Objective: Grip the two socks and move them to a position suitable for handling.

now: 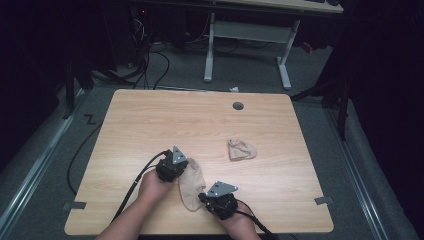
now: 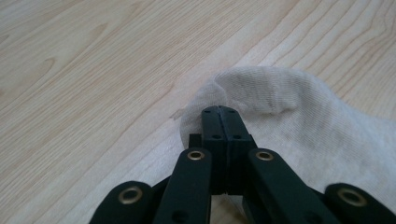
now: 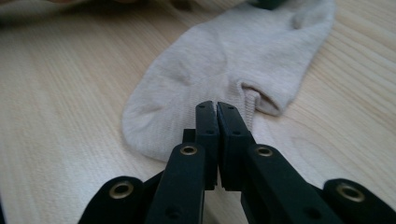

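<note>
- Two grippers work one beige sock lying flat near the table's front edge: the left gripper is clamped on one end of it, the right gripper on the other, jaws pressed together over the fabric in both gripper views.
- The step in hand looks like stretching or folding the sock between the two grips.
- The next move probably calls for carrying one end over the other without losing either pinch.
- A second sock, already bunched, lies well apart to the right; a round grommet sits near the far edge.
- Nothing stands in the way.
</note>
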`<state>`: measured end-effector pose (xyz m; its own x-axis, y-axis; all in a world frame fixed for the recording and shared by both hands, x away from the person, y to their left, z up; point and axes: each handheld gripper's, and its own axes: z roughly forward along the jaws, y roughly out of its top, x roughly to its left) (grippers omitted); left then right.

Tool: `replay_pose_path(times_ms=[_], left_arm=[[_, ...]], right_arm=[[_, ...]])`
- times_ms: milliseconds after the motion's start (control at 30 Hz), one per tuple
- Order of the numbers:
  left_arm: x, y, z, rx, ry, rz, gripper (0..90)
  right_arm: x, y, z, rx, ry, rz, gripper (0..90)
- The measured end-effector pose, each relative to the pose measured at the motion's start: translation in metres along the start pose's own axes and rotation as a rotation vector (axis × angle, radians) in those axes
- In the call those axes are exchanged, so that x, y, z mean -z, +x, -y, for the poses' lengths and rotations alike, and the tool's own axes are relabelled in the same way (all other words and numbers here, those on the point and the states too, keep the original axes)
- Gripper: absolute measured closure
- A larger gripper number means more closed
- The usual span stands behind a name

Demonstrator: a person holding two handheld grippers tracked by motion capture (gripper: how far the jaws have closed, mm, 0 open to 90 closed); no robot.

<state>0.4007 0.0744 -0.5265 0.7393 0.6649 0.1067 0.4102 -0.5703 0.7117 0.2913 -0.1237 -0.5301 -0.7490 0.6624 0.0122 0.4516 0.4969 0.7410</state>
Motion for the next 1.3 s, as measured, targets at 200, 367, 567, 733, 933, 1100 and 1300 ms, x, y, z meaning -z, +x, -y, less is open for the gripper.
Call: replay_pose_path(times_ms=[200,367,567,733,933,1100,1300], left_arm=[[0.015,-0.001,0.015,0.006,-0.003,-0.003,89.9],[0.033,-0.008,0.033,0.004,-0.012,0.007,89.8],[0.048,-0.018,0.048,0.013,-0.030,0.048,89.8],[0.061,-0.032,0.060,0.010,-0.043,0.085,89.9],[0.074,-0.051,0.071,-0.023,-0.060,0.087,89.8],[0.076,-0.052,0.074,-0.017,-0.068,0.097,89.5],[0.088,-0.034,0.064,0.051,-0.151,0.088,86.1]], right_arm=[[0.003,-0.009,0.002,-0.019,0.012,0.028,88.5],[0.006,-0.022,0.006,-0.060,0.009,0.066,88.6],[0.009,-0.031,0.008,-0.084,0.005,0.102,88.7],[0.009,-0.034,0.009,-0.087,0.003,0.131,88.9],[0.009,-0.034,0.009,-0.080,-0.002,0.149,88.9],[0.010,-0.033,0.010,-0.075,-0.008,0.165,88.7],[0.030,-0.030,0.005,-0.065,-0.089,0.206,88.7]])
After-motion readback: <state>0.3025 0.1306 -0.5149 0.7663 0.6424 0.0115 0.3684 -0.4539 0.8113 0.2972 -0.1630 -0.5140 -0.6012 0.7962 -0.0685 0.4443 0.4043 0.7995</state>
